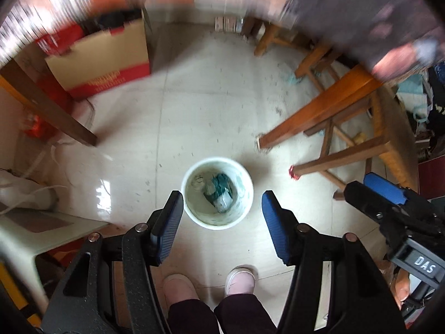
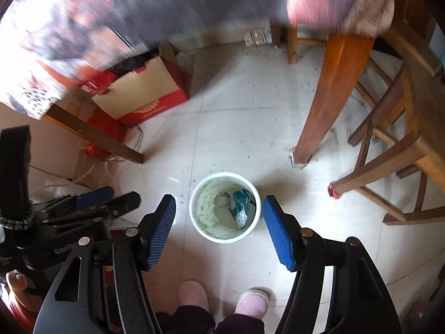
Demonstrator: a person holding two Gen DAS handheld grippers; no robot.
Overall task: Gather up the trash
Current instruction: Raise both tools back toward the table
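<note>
Trash sits inside the white bucket on the pale floor: a green crumpled wrapper and some grey bits lie at the bucket's bottom. Both grippers hang above the bucket and point down at it. The left gripper has its blue pads apart with nothing between them. The right gripper is the same, pads apart and holding nothing. Two pink shoes stand just beside the bucket. A wooden table leg stands near it, and a red and tan box stands farther from the bucket.
</note>
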